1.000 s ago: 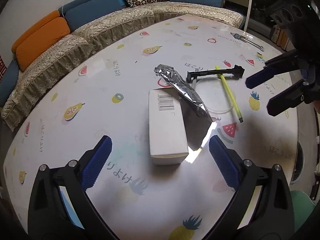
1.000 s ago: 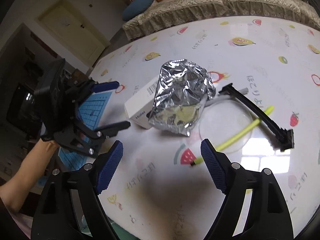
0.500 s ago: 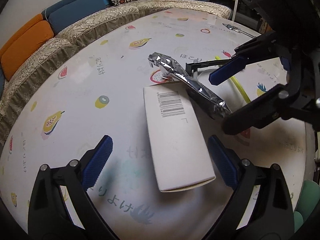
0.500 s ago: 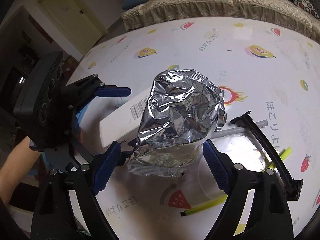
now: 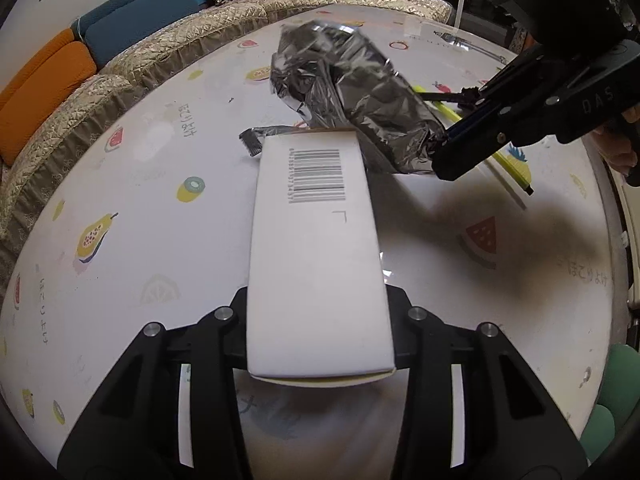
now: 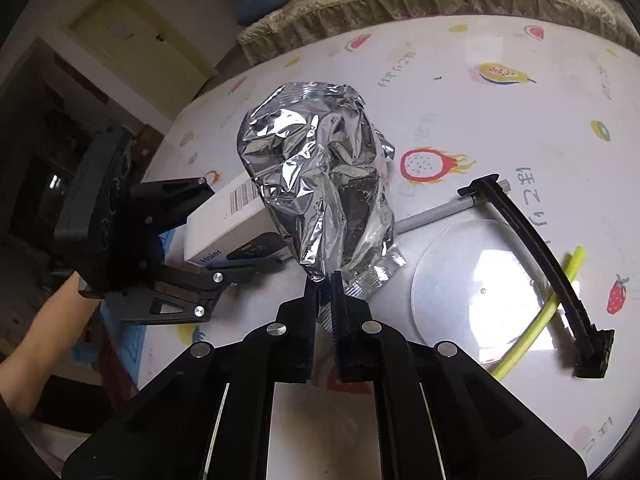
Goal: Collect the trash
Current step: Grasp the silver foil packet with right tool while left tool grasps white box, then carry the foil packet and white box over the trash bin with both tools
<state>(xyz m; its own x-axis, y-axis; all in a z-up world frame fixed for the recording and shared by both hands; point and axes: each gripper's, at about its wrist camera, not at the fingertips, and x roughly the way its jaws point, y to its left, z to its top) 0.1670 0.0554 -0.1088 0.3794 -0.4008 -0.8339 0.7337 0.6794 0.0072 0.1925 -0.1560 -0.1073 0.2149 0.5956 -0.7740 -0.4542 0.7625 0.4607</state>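
Both grippers have just closed: left gripper (image 5: 320,312) is pinching the box (image 5: 316,240); beside the box, right gripper (image 6: 325,280) is pinching the foil bag (image 6: 320,184), so collecting is beginning.

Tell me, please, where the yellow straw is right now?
In the right wrist view the yellow straw lies on the table at the right, under the black razor, beside the clear disc.

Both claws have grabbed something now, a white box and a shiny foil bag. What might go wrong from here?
1. The right gripper pinches only the bottom edge of the foil bag; the crinkled foil might slip or tear free.
2. The left gripper clamps the white box at one end, so the long free end could sag or twist out.
3. Bag and box look very close in the left wrist view; lifting them together might make them collide.
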